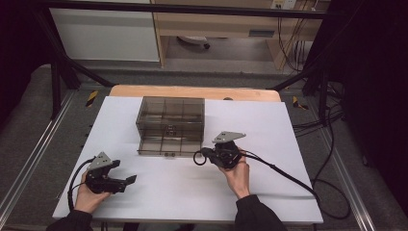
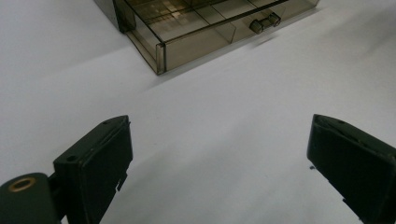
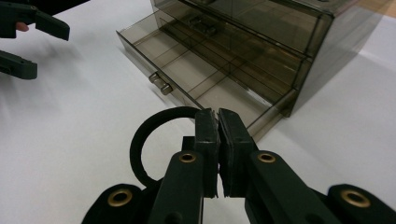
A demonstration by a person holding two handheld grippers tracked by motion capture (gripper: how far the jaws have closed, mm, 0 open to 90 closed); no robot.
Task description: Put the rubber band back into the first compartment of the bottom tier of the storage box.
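White paper covers the table in front of us, with dark curtains, a metal frame and loose cables around it. Toward the far middle stands a smoky transparent drawer box, two tiers high, and its lower drawer is pulled out toward us, its small knob on the front panel.

Our right gripper is clenched on a black ring; in the right gripper view the jaws press together on the band of the ring, which curls out to the left of them. We hold it just off the open drawer's front right corner, close to the table. From there the drawer's divided compartments lie ahead and slightly to the left, past the low front wall, so we judge that the next move has to lift the ring over that wall and carry it leftward and away from us. The drawer's long axis runs left to right across the table, parallel to its front panel.

Our left gripper is released, its jaws wide apart with nothing between them, resting low near the table's near left edge. In the left gripper view we see the drawer's corner well ahead and apart from the jaws. The right gripper is plainly the nearer one to the drawer, and it already has the ring.
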